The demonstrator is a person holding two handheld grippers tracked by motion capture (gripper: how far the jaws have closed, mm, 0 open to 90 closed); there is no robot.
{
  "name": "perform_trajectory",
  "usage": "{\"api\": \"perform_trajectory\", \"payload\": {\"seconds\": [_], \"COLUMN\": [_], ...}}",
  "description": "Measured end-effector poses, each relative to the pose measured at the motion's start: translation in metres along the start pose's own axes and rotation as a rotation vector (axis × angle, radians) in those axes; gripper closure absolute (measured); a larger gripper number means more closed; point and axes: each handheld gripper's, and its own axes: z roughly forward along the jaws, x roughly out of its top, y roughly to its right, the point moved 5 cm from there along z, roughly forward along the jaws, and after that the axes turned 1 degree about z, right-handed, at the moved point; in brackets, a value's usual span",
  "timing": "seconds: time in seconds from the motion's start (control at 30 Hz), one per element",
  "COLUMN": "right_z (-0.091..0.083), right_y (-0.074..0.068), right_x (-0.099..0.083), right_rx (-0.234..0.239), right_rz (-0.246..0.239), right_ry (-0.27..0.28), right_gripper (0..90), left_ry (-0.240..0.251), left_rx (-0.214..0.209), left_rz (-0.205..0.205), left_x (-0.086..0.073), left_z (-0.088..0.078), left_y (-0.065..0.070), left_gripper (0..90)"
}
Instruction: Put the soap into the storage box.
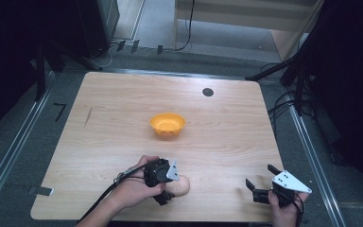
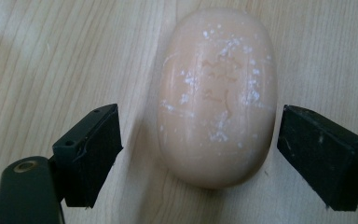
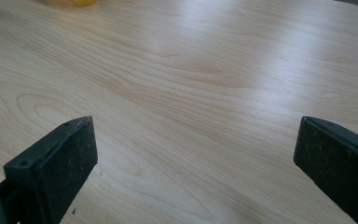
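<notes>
A pale peach bar of soap (image 2: 216,95) was seen lying flat on the wooden tabletop (image 1: 123,118), near its front edge and left of the middle. The left claw (image 2: 199,156) was held over it, pointing down, with one jaw on each side of the bar. The right-hand jaw in the left gripper view stood just beside the soap, perhaps touching it, while a clear gap was left at the other jaw, so the bar was straddled but not yet clenched. The right claw (image 1: 260,182) was held spread wide near the front right corner, with nothing between its jaws. An orange bowl (image 1: 168,125) was set near the middle of the tabletop, well apart from the soap.
</notes>
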Motion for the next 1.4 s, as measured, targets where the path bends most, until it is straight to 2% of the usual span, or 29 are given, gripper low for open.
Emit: {"api": "perform_trajectory", "payload": {"seconds": [0.17,0.27,0.37,0.63,1.27,1.4], "right_z": [0.000,0.000,0.000,0.000,0.000,0.000], "right_y": [0.000,0.000,0.000,0.000,0.000,0.000], "right_x": [0.000,0.000,0.000,0.000,0.000,0.000], "right_rx": [0.001,0.001,0.001,0.000,0.002,0.002], "right_rz": [-0.001,-0.001,-0.001,-0.001,-0.001,-0.001], "right_ry": [0.005,0.005,0.005,0.001,0.005,0.006], "right_gripper": [0.0,0.0,0.0,0.0,0.0,0.0], "left_ry": [-0.009,-0.010,-0.010,-0.014,-0.015,-0.014], "left_rx": [-0.012,-0.018,-0.027,-0.040,-0.042,-0.024], "left_rz": [0.009,0.009,0.002,0.005,0.022,0.021], "left_x": [0.003,0.004,0.004,0.006,0.009,0.009], "left_z": [0.003,0.006,0.007,0.011,0.013,0.012], "left_y": [0.001,0.002,0.003,0.002,0.003,0.001], "left_gripper": [16.3,22.7,25.5,27.2,32.8,32.9]}}
